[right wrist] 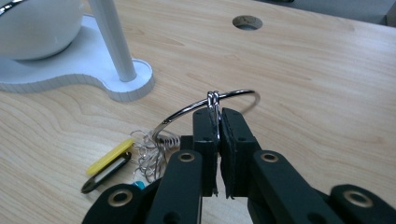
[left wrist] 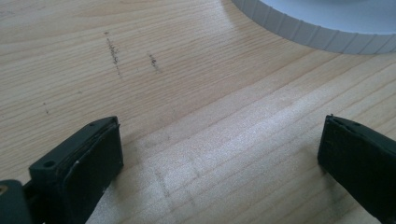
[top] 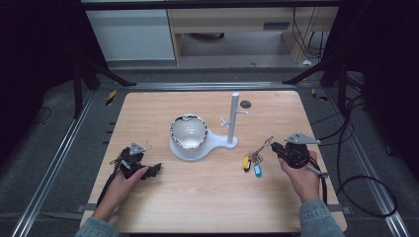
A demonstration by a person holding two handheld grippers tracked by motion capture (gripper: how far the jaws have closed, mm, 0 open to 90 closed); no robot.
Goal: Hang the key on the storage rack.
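Note:
A large metal key ring (right wrist: 210,106) stands pinched between the jaws of my right gripper (right wrist: 218,116), which is shut on it. Small rings, a yellow tag (right wrist: 109,157) and a black tag (right wrist: 105,173) hang from it down to the table. From above, the ring (top: 264,145) leads from the right gripper (top: 274,146) to the yellow tag (top: 245,161) and a blue tag (top: 257,170). A white stand (top: 203,143) with an upright peg post (top: 233,118) and a bowl (top: 188,132) is at the table's middle. My left gripper (top: 154,170) rests open on the wood, jaws wide apart (left wrist: 215,158).
The stand's ribbed white base edge (left wrist: 308,32) lies ahead of the left gripper. A round hole (top: 245,104) is in the tabletop (top: 207,197) behind the post. Cables trail off the table's right side. Bare wood spans the front of the table.

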